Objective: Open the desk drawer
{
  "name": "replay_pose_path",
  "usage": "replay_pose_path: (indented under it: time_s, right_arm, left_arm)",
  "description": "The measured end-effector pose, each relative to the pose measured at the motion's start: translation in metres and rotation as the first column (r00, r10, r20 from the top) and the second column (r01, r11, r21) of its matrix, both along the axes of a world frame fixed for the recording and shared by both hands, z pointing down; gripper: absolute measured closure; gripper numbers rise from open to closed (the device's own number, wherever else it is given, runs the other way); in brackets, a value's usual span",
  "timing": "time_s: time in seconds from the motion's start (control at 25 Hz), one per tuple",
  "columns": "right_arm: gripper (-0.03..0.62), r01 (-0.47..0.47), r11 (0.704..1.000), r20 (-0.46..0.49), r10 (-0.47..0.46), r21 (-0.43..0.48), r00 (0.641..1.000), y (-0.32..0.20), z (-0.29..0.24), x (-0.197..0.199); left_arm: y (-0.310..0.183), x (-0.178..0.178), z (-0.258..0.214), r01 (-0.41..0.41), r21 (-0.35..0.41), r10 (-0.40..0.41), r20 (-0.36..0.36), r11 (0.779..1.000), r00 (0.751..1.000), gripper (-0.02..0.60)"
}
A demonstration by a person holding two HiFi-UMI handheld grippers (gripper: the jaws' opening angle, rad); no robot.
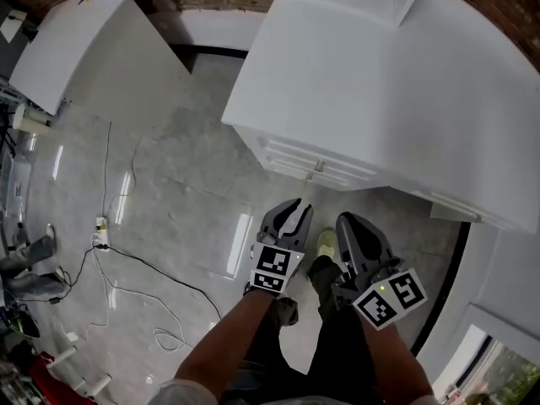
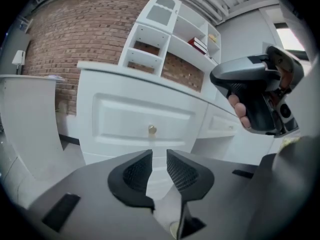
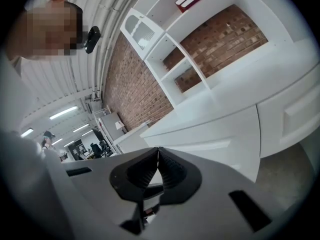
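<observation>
The white desk [image 1: 380, 83] fills the upper right of the head view, and its drawer front [image 1: 297, 160] carries a small brass knob [image 1: 319, 167]. In the left gripper view the drawer [image 2: 120, 120] faces me, with its knob [image 2: 152, 129] just above the jaw tips. My left gripper [image 1: 293, 207] [image 2: 159, 156] is open by a narrow gap, holds nothing, and is a short way in front of the knob. My right gripper [image 1: 348, 224] [image 3: 158, 152] hangs beside it to the right with its tips together, also holding nothing, and is visible in the left gripper view [image 2: 255, 91].
A white shelf unit [image 2: 170, 29] with a red book [image 2: 199, 44] stands on the desk. A second white table [image 1: 76, 40] sits at the upper left. Cables [image 1: 126, 260] and a power strip [image 1: 100, 224] lie on the grey floor. My shoe [image 1: 326, 241] is below the drawer.
</observation>
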State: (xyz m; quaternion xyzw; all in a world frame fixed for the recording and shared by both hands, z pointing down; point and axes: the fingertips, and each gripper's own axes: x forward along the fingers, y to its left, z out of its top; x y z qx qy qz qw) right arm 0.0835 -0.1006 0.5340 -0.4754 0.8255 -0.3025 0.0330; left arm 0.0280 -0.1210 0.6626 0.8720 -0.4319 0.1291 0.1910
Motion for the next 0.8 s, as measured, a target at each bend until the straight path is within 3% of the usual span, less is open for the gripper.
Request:
replay_pose_path:
  time_s: [0.4,0.8]
  right_arm:
    - [0.576,0.032,0.999,0.024,-0.032,0.0,0.999,-0.028,0.073,-0.003]
    - [0.576,0.072,0.997,0.048,-0.074,0.033,0.996,-0.04,0.084,-0.006]
  left_arm:
    - [-0.047,0.014,0.133,0.075,-0.078,-0.069,0.071,0.994,0.995,0.468]
    - [-0.069,0.022,0.203,0.116,-0.132,-0.103,0.101,0.984,0.99,0.463]
